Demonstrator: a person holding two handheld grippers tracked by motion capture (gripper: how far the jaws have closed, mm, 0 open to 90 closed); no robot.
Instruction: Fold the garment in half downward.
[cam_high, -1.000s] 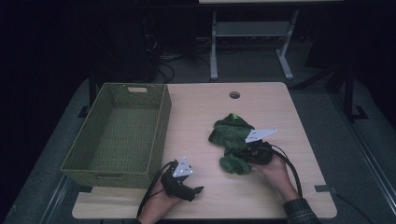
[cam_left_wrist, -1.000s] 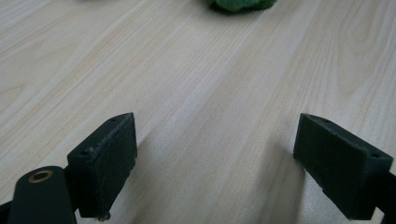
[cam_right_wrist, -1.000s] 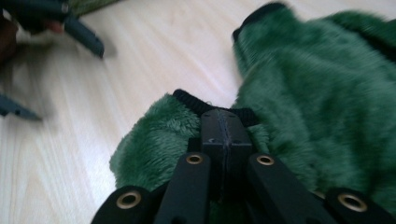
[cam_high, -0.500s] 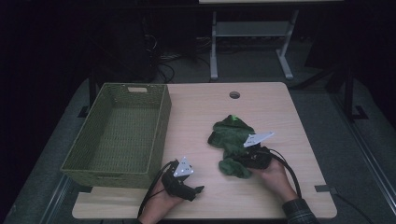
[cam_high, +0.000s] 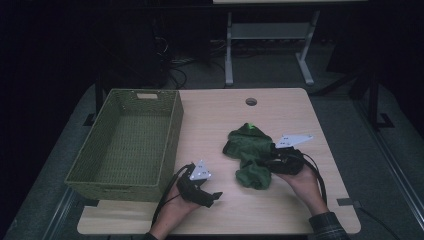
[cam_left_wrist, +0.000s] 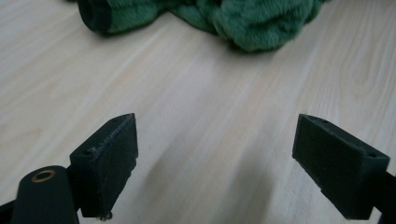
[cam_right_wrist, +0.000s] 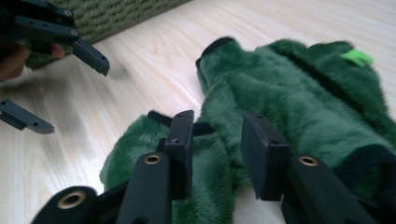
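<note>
A crumpled dark green fleece garment (cam_high: 248, 155) with a bright green tag lies right of the table's middle. My right gripper (cam_high: 261, 163) rests on its right side, pointing left. In the right gripper view, the jaws of my right gripper (cam_right_wrist: 215, 126) have just been opening. They stand a little apart over the fleece (cam_right_wrist: 299, 102), and the pads do not press on it. My left gripper (cam_high: 212, 197) lies near the front edge, open. My left gripper (cam_left_wrist: 215, 135) has only bare wood between its jaws, and the garment (cam_left_wrist: 252, 18) lies beyond them.
A green woven basket (cam_high: 172, 135) with nothing inside it stands on the left half of the wooden table (cam_high: 220, 115). A round cable hole (cam_high: 251, 101) sits near the far edge. The left gripper (cam_right_wrist: 77, 99) and the basket wall (cam_right_wrist: 116, 14) show far off in the right gripper view.
The right gripper pushed left into the garment's near fold, then drew back to the right and slightly up. The left gripper and the garment have stayed where they were.
</note>
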